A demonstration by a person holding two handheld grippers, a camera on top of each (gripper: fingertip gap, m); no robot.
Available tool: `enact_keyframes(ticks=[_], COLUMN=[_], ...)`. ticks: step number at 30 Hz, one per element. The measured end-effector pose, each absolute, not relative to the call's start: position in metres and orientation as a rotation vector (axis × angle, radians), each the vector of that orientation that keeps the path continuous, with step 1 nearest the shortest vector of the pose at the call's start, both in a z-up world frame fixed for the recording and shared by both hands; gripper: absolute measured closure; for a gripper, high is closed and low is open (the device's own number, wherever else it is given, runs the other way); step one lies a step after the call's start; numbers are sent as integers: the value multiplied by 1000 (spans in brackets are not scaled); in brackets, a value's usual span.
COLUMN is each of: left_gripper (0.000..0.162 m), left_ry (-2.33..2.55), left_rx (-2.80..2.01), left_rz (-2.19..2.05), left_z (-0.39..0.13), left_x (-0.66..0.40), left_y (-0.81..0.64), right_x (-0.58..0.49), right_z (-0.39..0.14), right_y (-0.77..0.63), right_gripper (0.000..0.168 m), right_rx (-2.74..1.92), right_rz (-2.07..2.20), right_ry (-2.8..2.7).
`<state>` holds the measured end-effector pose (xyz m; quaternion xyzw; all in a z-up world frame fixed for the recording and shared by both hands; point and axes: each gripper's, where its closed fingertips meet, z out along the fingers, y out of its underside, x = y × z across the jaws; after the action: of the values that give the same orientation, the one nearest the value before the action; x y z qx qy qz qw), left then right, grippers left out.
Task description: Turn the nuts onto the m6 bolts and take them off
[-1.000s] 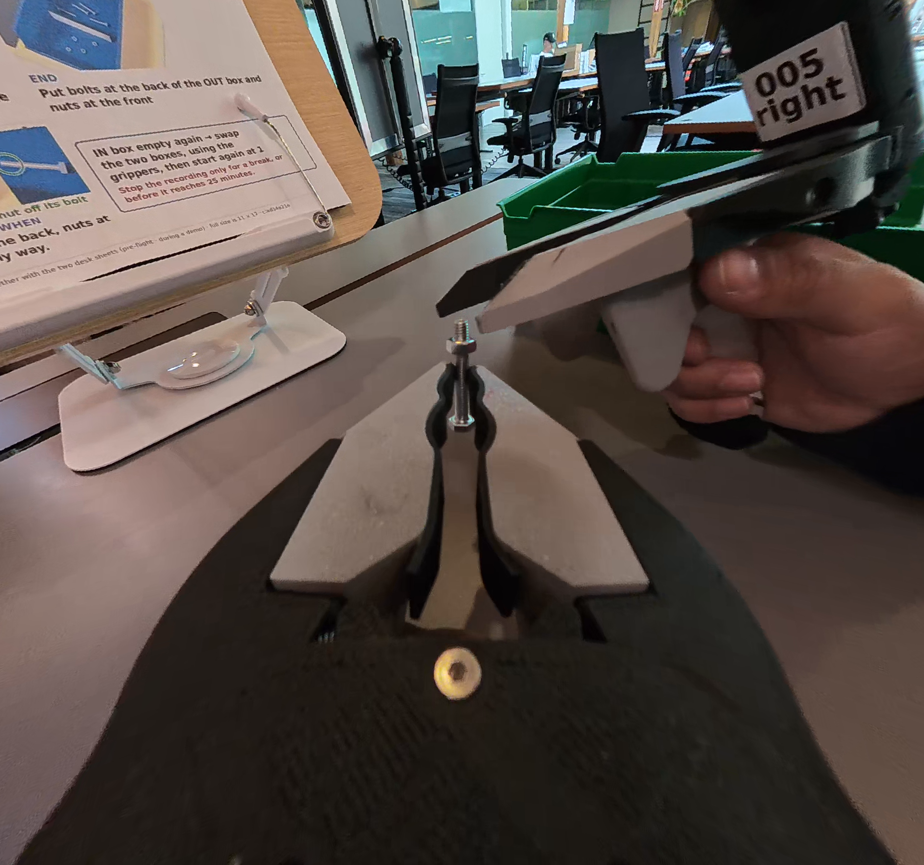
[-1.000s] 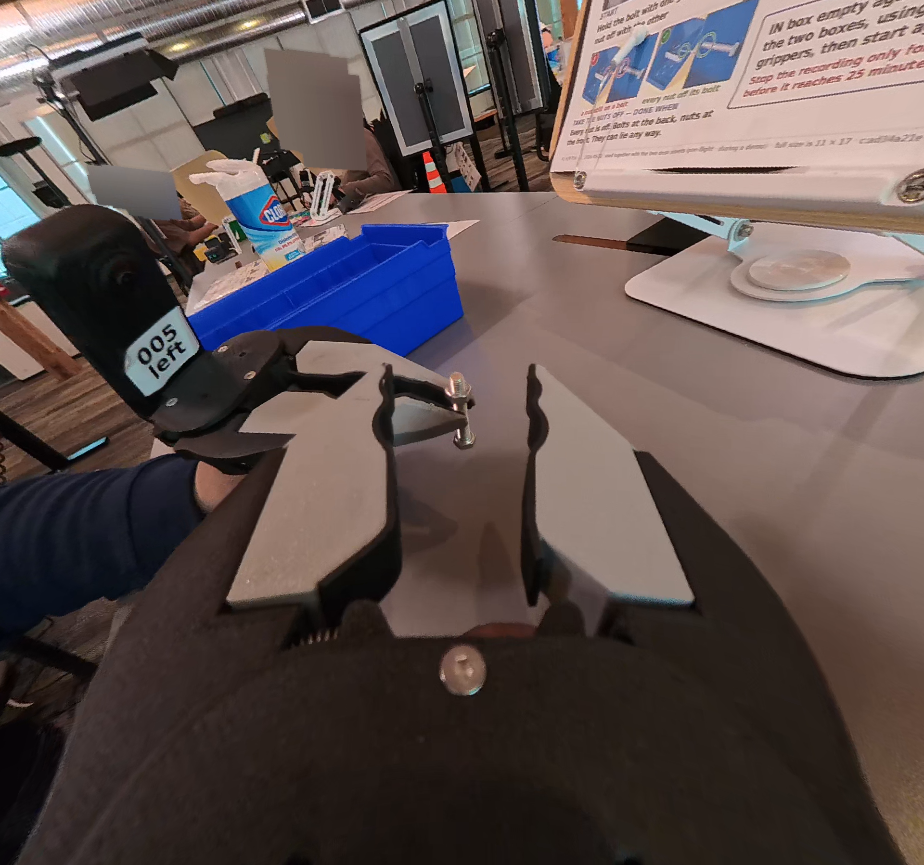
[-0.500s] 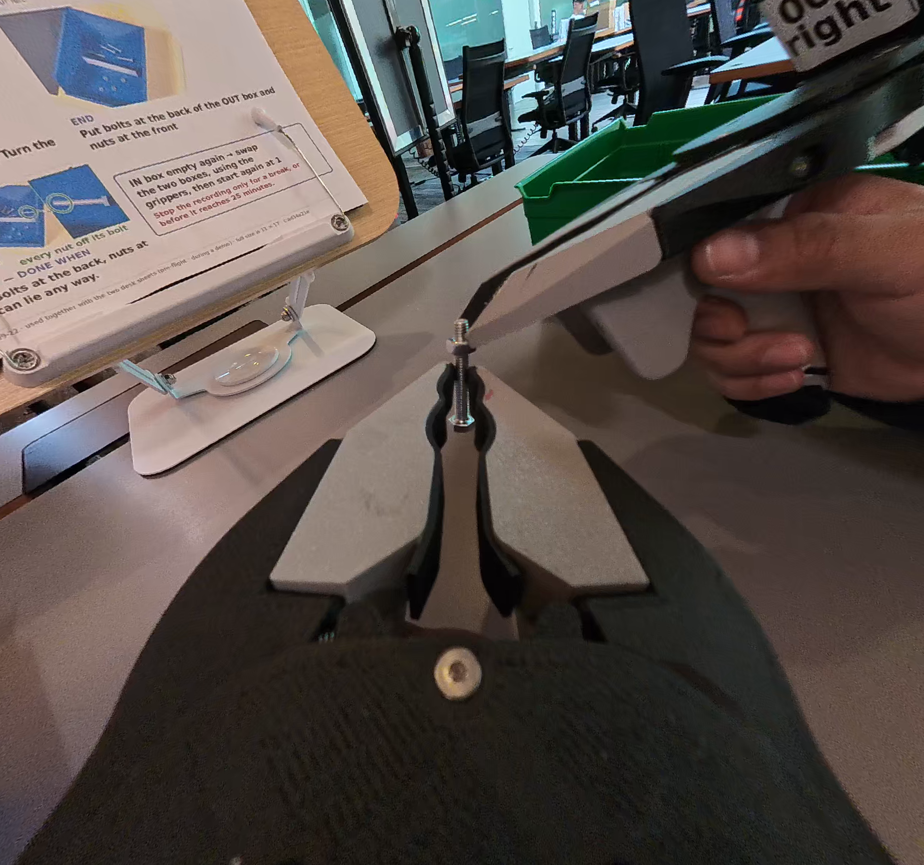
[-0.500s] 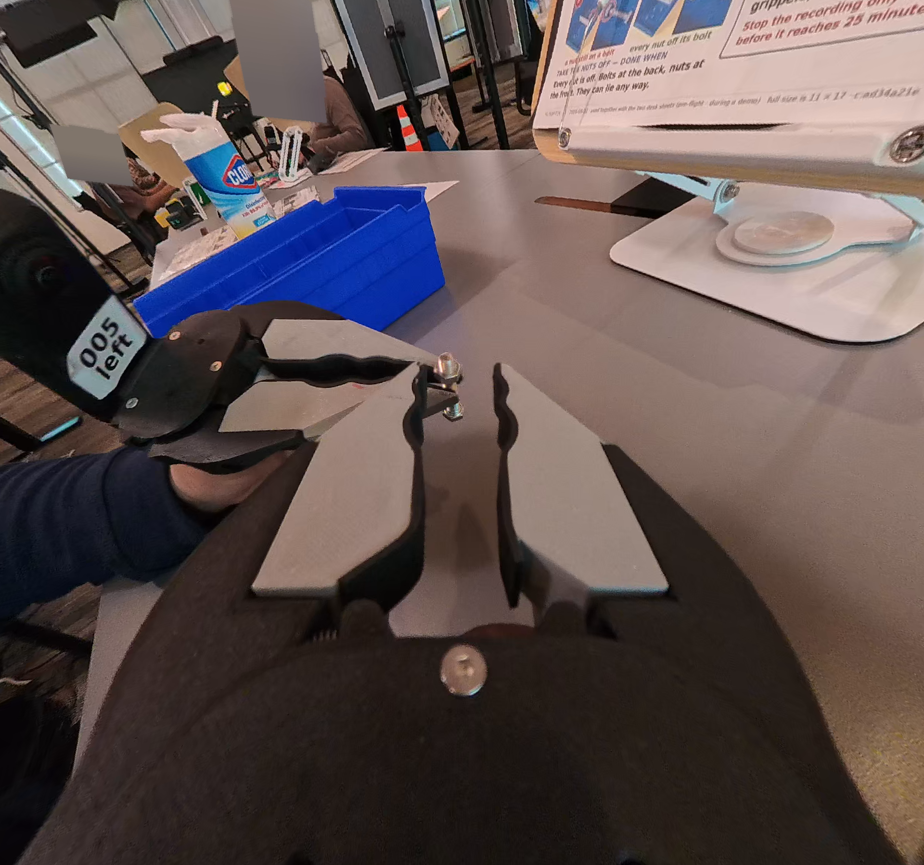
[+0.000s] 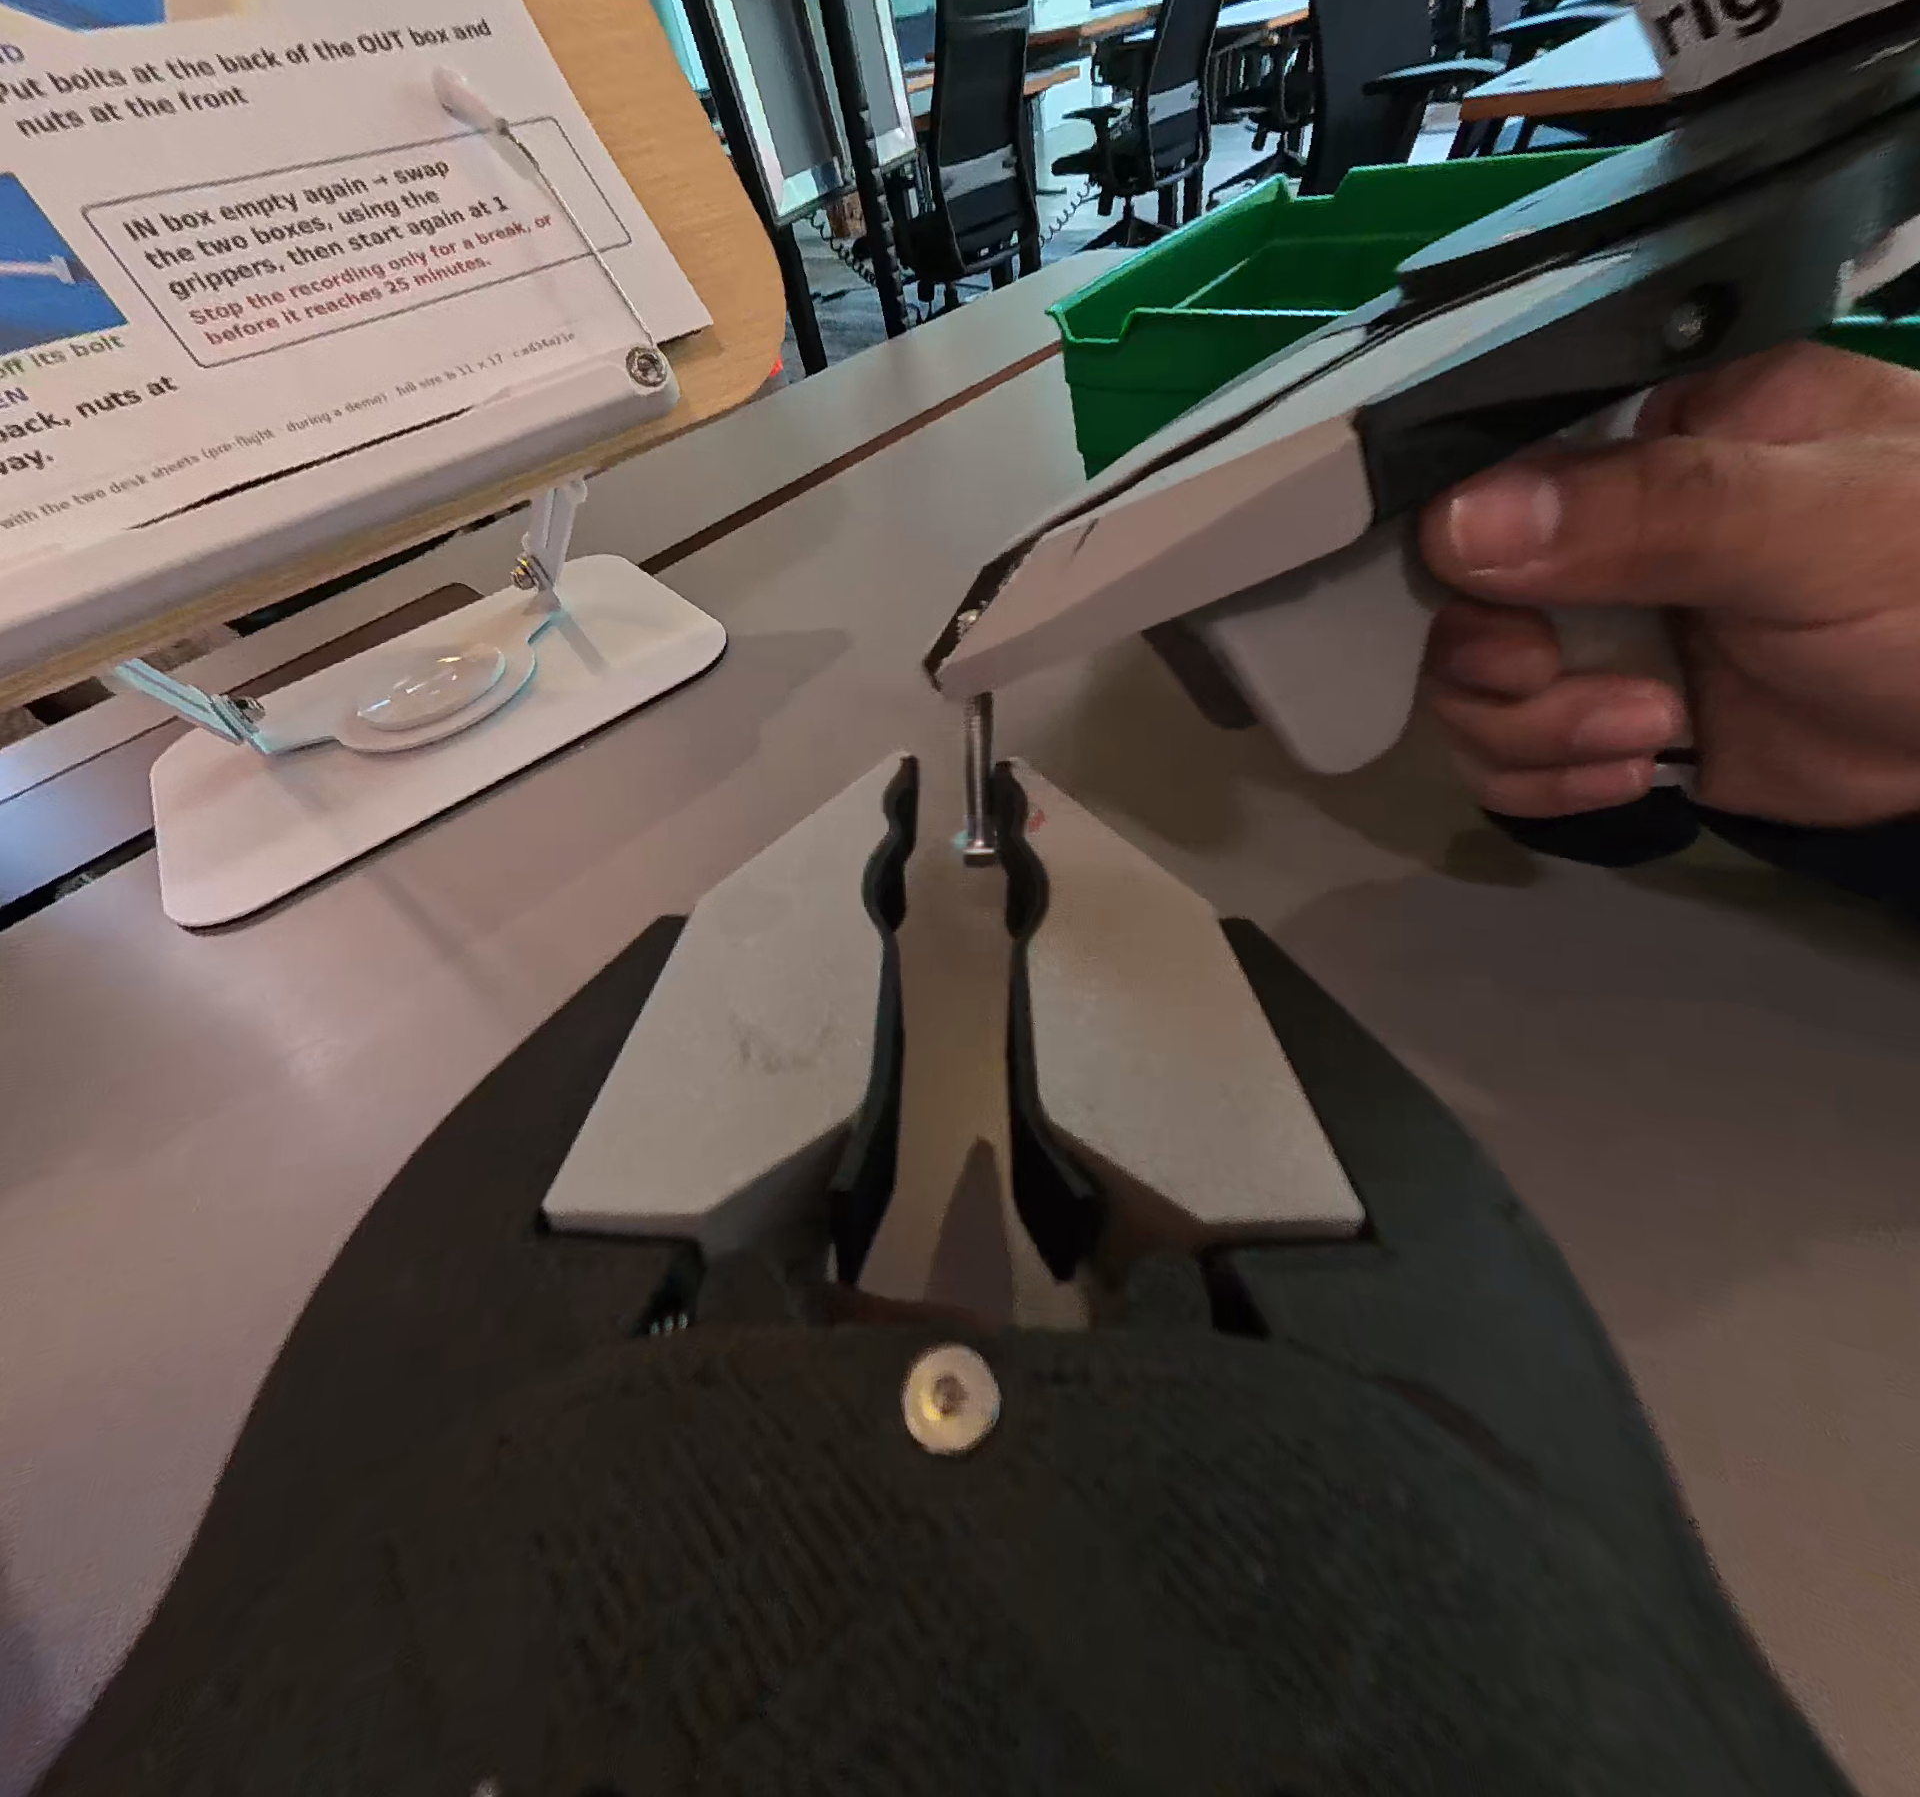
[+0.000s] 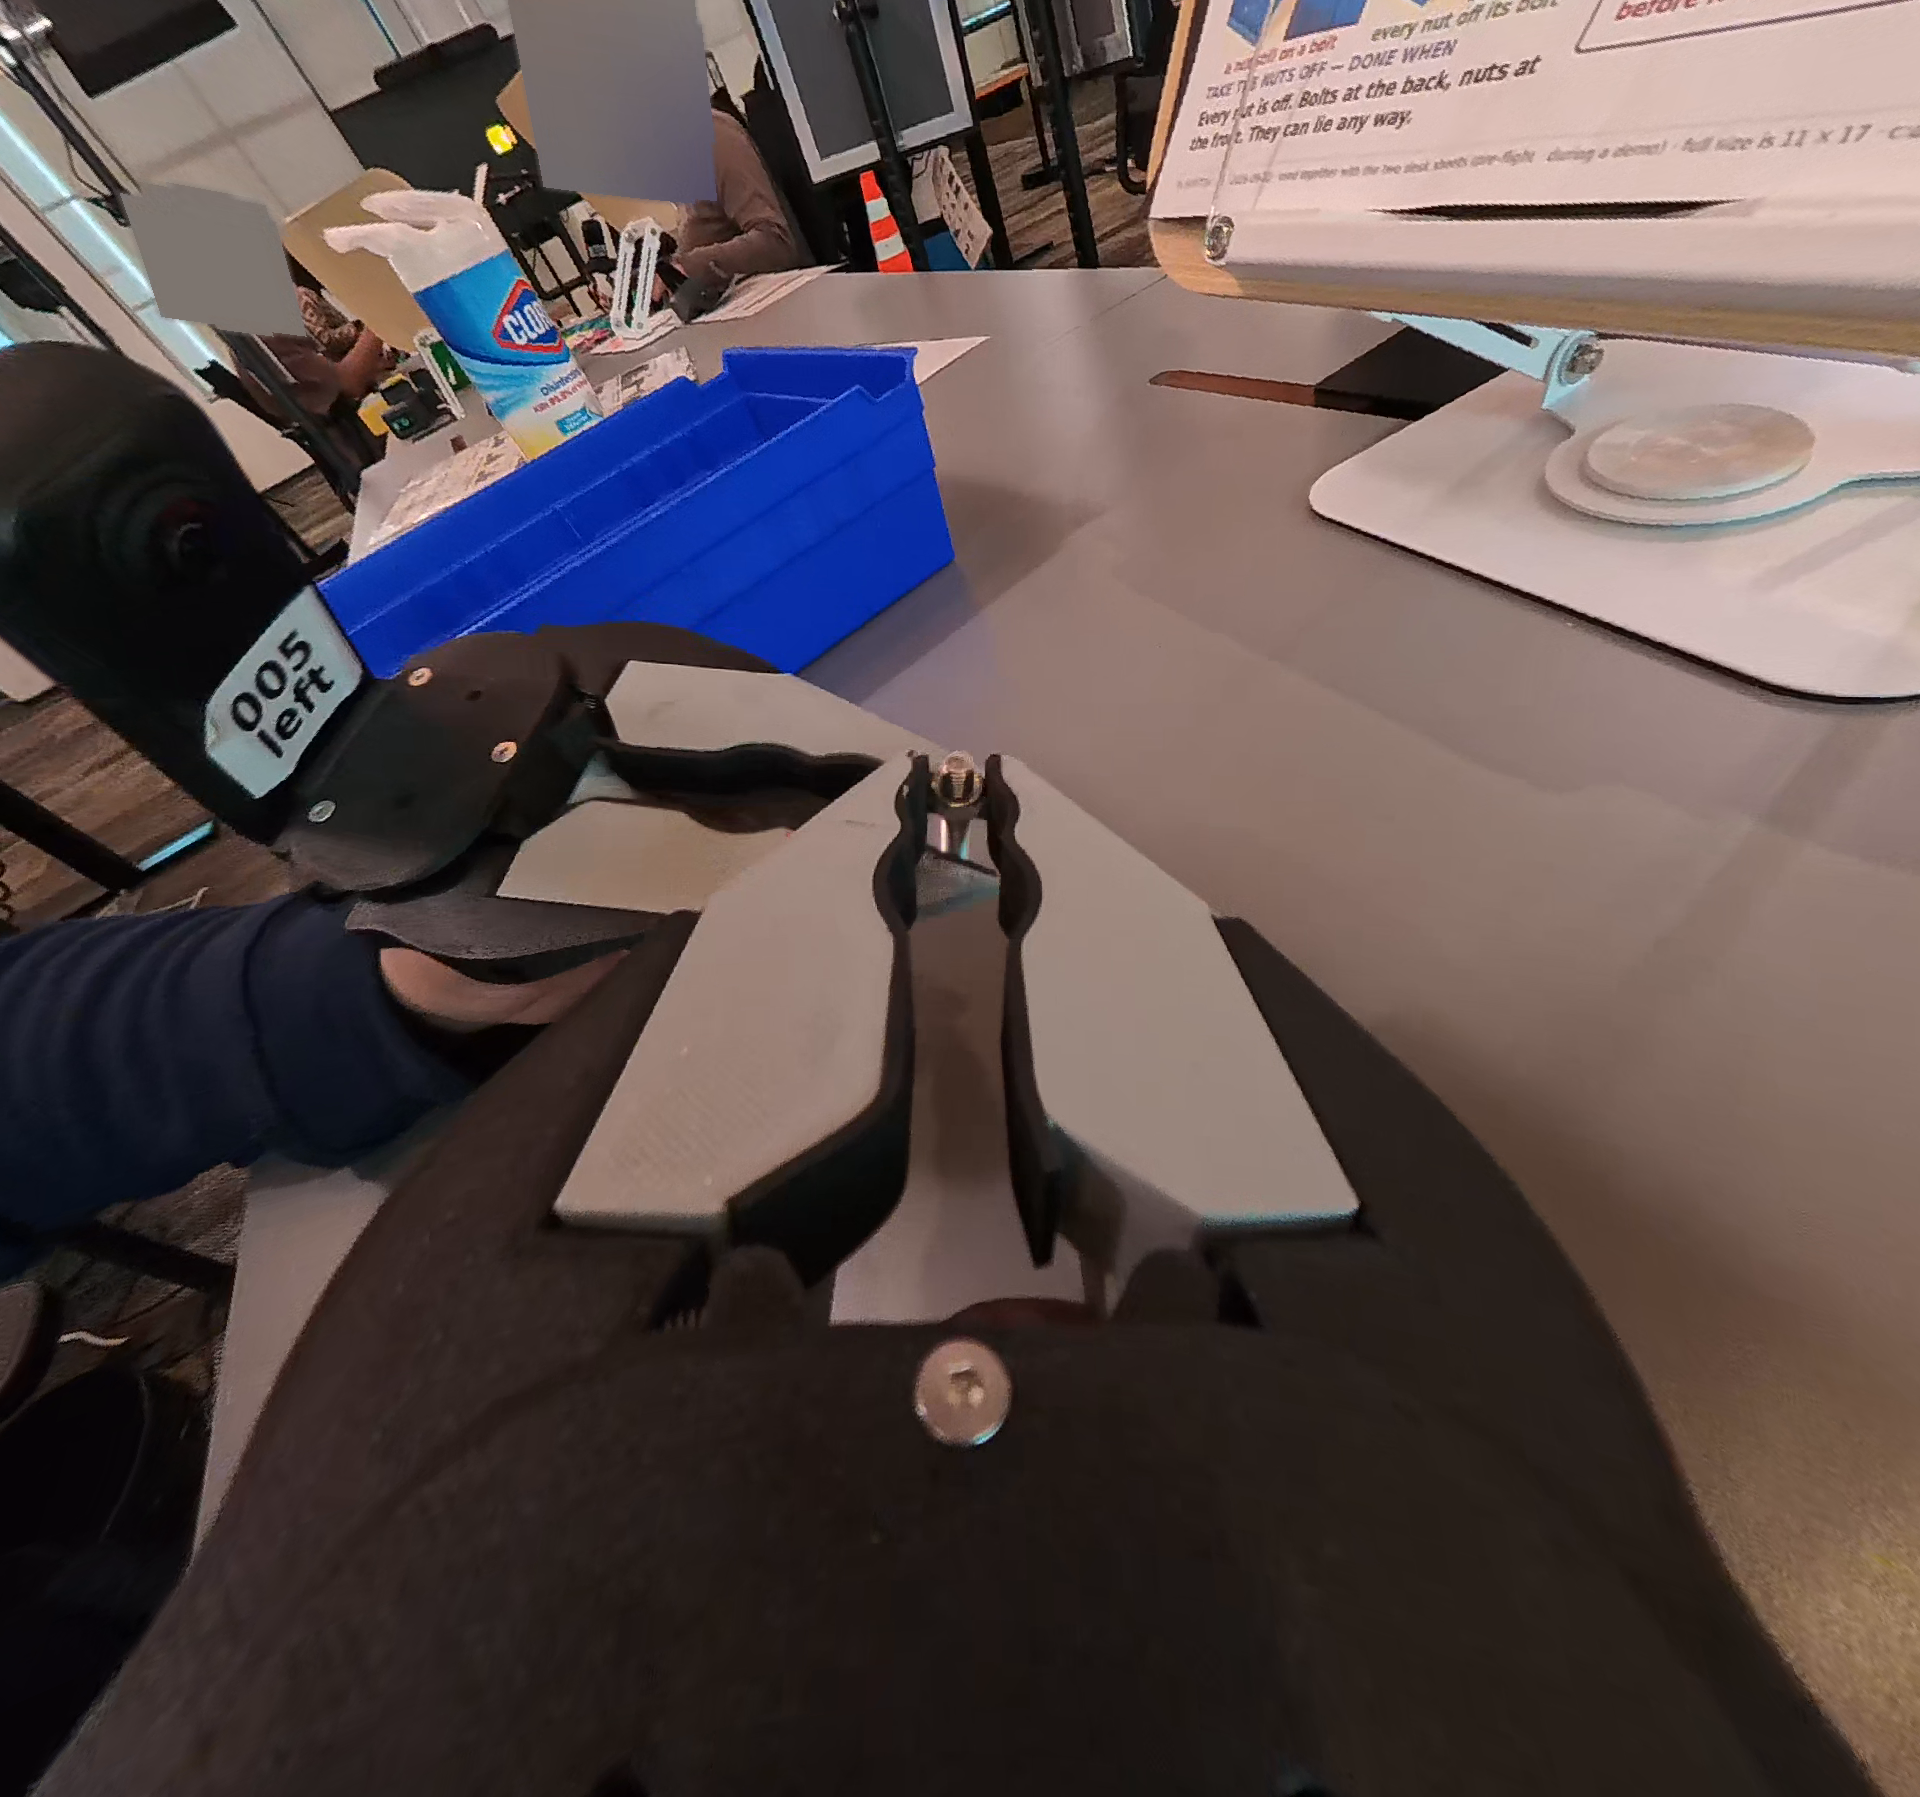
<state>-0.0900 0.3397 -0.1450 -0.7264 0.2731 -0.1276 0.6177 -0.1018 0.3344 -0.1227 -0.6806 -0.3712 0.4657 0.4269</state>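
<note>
Shiny threaded steel bolt [image 5: 978,783] with a hex nut [image 6: 957,779], over a smooth grey tabletop [image 6: 1455,864] in an open office. Right gripper [image 6: 954,791] is pinched tight on the nut; left gripper [image 5: 954,812] is parted, bolt hanging upright between its fingers, touching the right one.

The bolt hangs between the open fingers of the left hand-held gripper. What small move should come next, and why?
Probably close the left hand-held gripper on the bolt. Its jaws stand apart, so only the right hand-held gripper, shut on the nut, carries the bolt, and the nut can hardly turn on a free bolt.
</note>
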Motion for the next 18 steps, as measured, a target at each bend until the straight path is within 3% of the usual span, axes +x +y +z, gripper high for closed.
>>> enact_keyframes(ticks=[2,8,12,18], left_gripper=[159,160,160,160], left_ry=[640,645,583,555], left_rx=[-1653,-1681,-1680,-1664], left_rz=[-317,-364,-457,-463], left_z=[-143,-145,-139,-133], left_x=[-88,-87,-90,-90], left_y=[337,336,336,334], right_x=[-102,-104,-104,-101], right_z=[-121,-122,-113,-118], right_y=[333,331,330,338], right_gripper=[161,161,137,141], right_rx=[-1692,-1681,-1650,-1656], right_rz=[1172,1147,1226,1172], right_ry=[-934,-948,-912,-902])
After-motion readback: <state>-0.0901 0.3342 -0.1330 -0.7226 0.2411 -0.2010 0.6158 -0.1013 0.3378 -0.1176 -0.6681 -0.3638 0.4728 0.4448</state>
